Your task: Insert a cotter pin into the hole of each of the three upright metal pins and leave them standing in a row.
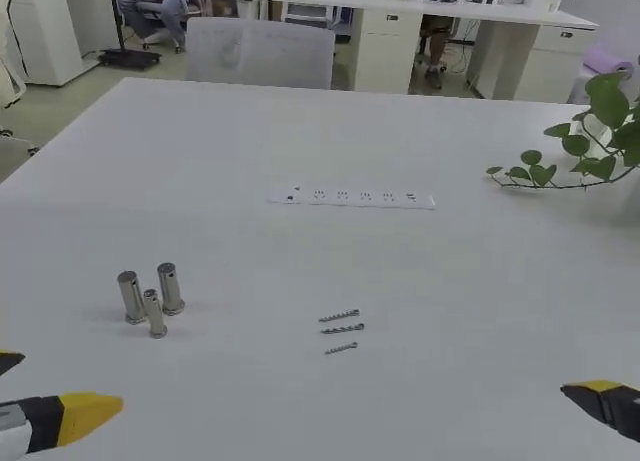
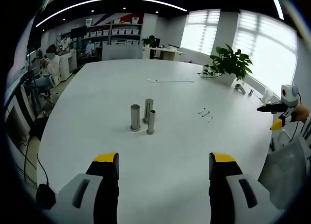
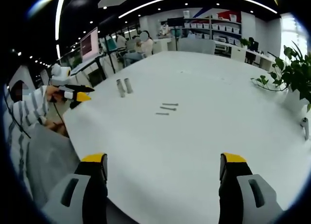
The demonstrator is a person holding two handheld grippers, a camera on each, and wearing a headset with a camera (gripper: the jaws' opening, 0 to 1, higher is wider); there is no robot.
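While the left gripper (image 2: 164, 162) and right gripper (image 3: 165, 162) hover at the near edge of the white surface (image 1: 470, 301), each has its fingers spread wide, holding nothing. Three metal pins (image 1: 151, 300) stand upright in a tight cluster, apart from three cotter pins (image 1: 341, 331) lying loose to their right.

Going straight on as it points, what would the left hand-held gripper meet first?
Likely the metal pins, standing ahead in line with the gap of its jaws; its height above them is unclear.
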